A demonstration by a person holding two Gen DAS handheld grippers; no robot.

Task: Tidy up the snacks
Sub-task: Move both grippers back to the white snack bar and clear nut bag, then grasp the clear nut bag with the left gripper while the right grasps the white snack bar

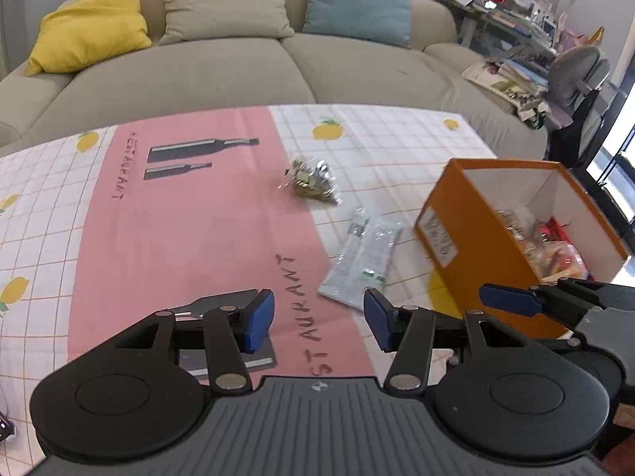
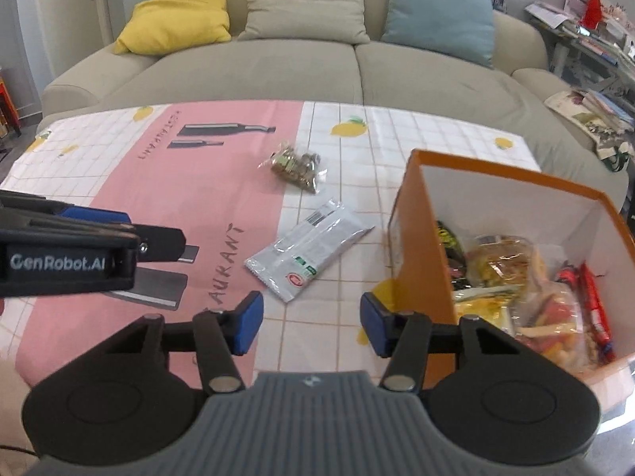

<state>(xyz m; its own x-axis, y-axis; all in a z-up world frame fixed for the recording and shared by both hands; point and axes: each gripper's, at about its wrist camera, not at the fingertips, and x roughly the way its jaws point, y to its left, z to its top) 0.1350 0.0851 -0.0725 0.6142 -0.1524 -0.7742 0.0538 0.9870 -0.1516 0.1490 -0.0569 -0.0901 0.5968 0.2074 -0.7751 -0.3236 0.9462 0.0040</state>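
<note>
Both grippers, left (image 1: pixel 319 323) and right (image 2: pixel 311 323), hover empty with jaws spread; next, the silver wrapped bar (image 2: pixel 307 252) needs grasping and carrying into the orange box (image 2: pixel 420 234).

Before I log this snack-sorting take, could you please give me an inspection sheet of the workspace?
Surface: tablecloth, pink panel with white lemon-print grid, lying flat.
Job's things: orange box open, already holding several snacks; white flat packet on the cloth beside the box; clear bag of small pieces further back, apart from both.
Clutter: nothing seen on the cloth.
Grippers: left gripper and right gripper both open, empty, above the cloth.
Cables: nothing clearly seen.
Surroundings: sofa with three cushions behind the table; crowded desk at right.
</note>
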